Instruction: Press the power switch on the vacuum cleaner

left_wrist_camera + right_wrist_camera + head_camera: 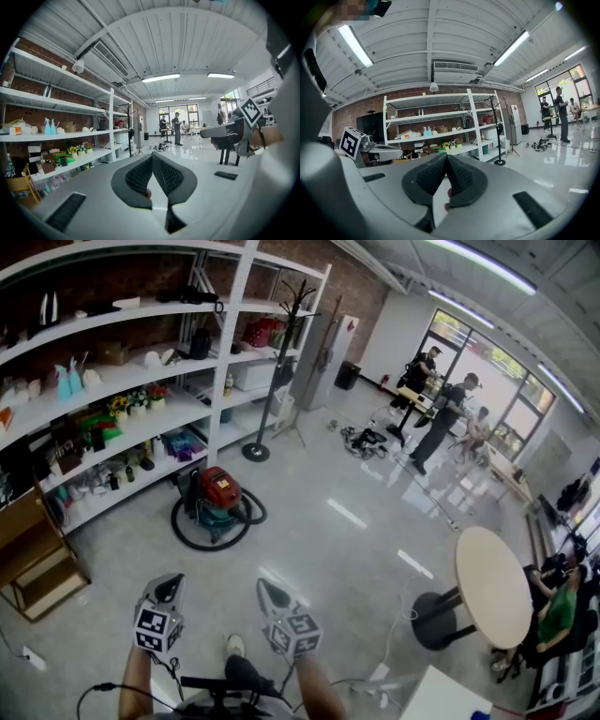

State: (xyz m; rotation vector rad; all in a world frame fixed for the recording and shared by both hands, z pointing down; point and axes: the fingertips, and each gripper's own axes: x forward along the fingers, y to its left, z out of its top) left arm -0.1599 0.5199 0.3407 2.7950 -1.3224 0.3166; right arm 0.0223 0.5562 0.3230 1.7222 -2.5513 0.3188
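Note:
The vacuum cleaner [217,498] stands on the floor in front of the shelving; it has a red top, a teal body and a black hose looped round it. In the head view both grippers are held low at the bottom edge, well short of it. My left gripper [170,588] points towards the vacuum with its jaws together and nothing between them. My right gripper [270,591] is beside it, also shut and empty. The left gripper view shows its jaws [152,157] closed tip to tip. In the right gripper view the jaws [446,157] meet as well. Neither gripper view shows the vacuum.
White shelving [141,418] with small items runs along the left wall. A wooden crate [37,568] sits at the left, a coat stand [277,362] behind the vacuum and a round table [492,587] at the right. People [441,418] stand far back. Cables lie near my feet.

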